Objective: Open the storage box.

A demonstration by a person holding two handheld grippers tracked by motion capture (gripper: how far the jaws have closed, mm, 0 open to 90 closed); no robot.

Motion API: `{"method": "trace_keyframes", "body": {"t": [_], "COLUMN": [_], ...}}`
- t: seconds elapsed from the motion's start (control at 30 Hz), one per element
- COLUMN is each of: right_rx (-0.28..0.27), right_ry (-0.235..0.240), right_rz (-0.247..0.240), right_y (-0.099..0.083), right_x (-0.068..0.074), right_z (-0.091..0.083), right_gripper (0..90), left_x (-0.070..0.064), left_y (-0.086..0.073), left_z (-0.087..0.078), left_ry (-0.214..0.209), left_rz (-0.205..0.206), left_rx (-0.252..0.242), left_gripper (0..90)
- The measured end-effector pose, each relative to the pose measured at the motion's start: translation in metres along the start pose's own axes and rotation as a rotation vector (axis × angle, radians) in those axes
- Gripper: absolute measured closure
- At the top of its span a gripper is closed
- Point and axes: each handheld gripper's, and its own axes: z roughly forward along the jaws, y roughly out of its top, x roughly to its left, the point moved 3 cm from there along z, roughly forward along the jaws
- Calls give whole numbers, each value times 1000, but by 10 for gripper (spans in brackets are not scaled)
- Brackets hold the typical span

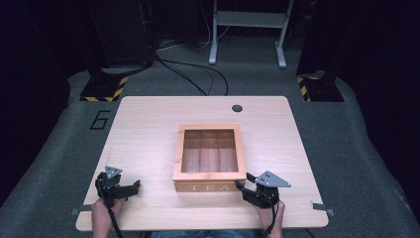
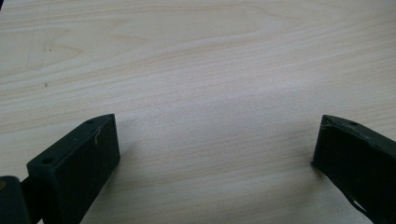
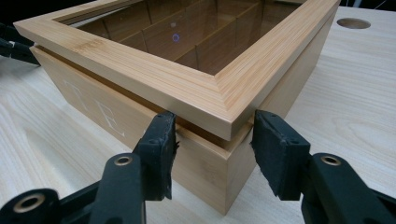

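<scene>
The square bamboo tea box with a glass-paned lid (image 1: pixel 209 157) sits mid-table, closer to the near edge of the pale wooden table (image 1: pixel 148 124), white "TEA" lettering on its front. The right gripper (image 3: pixel 212 140) is at the box's near right corner, jaws partly spread and straddling that corner just under the lid's overhanging rim; whether the pads touch the wood I cannot tell. The left gripper (image 2: pixel 215 140) rests near the table's near left corner, jaws wide apart over bare wood, holding nothing.
</scene>
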Motion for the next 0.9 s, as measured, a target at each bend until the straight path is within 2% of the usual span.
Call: {"method": "trace_keyframes", "body": {"t": [0.33,0.5,0.83,0.9], "right_rx": [-47,-57,-80,-87], "right_ry": [1,-23,-41,-52], "right_rz": [19,-11,-1,16], "right_y": [4,8,11,13], "right_x": [0,1,0,0], "right_z": [0,3,8,8], "right_gripper": [492,501,514,512], "left_x": [0,0,0,0], "left_y": [0,0,0,0], "left_z": [0,0,0,0], "left_ry": [0,0,-1,-3], "left_rz": [0,0,0,1], "left_rx": [0,0,1,5], "left_gripper": [4,3,3,3]}}
